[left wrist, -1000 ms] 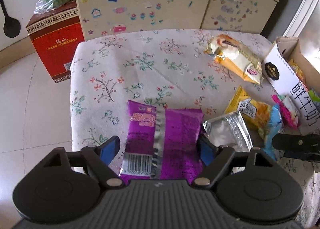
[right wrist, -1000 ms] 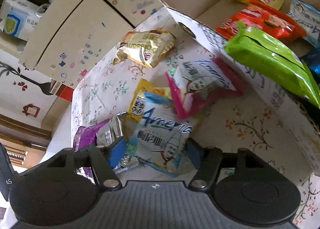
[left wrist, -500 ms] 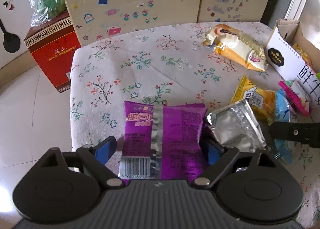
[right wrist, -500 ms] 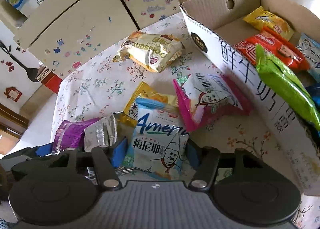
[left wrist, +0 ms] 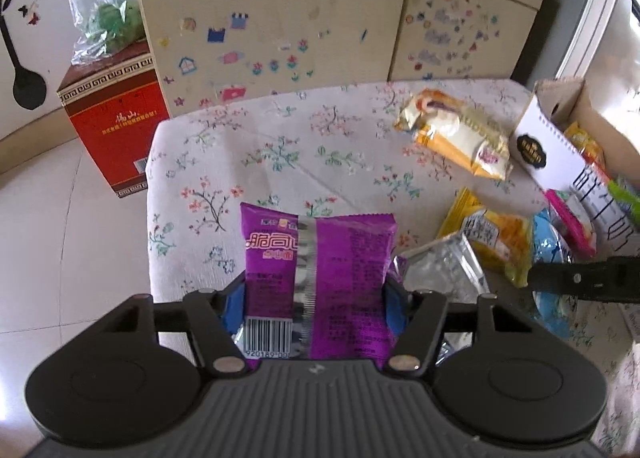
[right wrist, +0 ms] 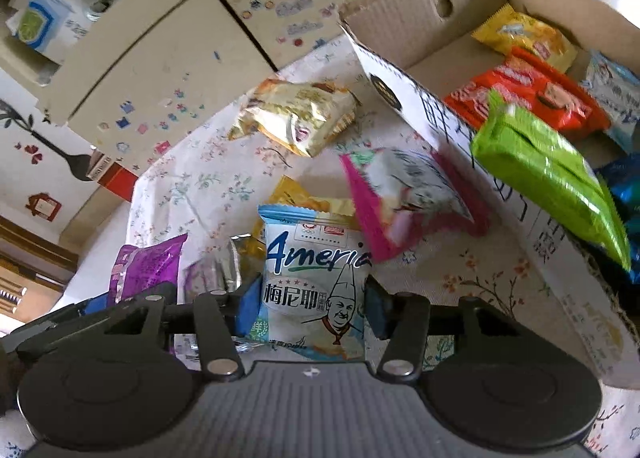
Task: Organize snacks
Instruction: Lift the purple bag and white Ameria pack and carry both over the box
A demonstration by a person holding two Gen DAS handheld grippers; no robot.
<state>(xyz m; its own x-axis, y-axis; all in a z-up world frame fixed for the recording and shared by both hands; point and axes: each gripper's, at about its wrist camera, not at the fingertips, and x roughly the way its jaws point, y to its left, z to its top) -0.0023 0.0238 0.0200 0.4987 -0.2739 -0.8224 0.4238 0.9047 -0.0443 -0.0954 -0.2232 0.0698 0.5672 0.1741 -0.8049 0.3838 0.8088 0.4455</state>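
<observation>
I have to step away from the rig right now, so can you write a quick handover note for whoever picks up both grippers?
Left gripper: shut on the purple packet, at the near table edge.
Right gripper: shut on the blue-and-white packet.
Done: the cardboard box already holds yellow, orange, green and other packets.
Left: box the two held packets, then those on the tablecloth: silver packet, yellow packet, pink packet leaning by the box wall, and the cream packet farther back.
</observation>
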